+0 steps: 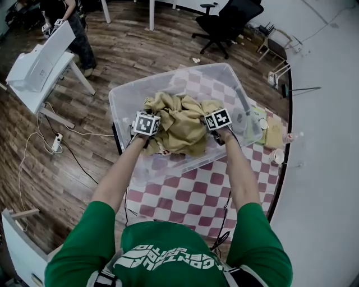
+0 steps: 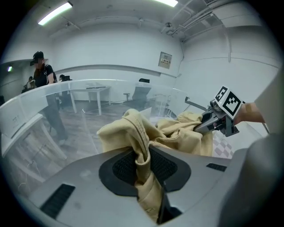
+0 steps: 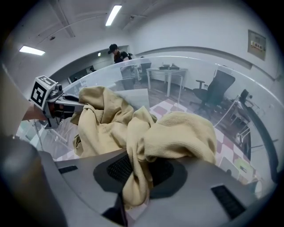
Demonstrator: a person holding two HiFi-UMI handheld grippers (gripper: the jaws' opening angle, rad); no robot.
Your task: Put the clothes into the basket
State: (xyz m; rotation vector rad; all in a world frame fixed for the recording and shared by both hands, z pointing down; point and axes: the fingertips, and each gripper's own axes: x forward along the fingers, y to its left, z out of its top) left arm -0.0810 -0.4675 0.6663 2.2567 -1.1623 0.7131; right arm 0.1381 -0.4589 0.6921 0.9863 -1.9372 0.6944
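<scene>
We take this for an open office or lab workroom: a wood-plank floor (image 1: 73, 179) runs under white desks (image 1: 39, 73), a black swivel chair (image 1: 230, 22) stands near the far wall, and cables (image 1: 22, 168) trail by a power strip (image 1: 56, 142). Overhead we see strip lights (image 2: 54, 13) and bare pipes (image 2: 195, 15) on a white ceiling, a framed notice (image 2: 165, 59) on a plain white wall, and a person (image 2: 42, 73) standing among the desks

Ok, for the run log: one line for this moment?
left gripper: shut on crumpled tan cloth garment | right gripper: shut on garment | garment: inside clear plastic basket
</scene>
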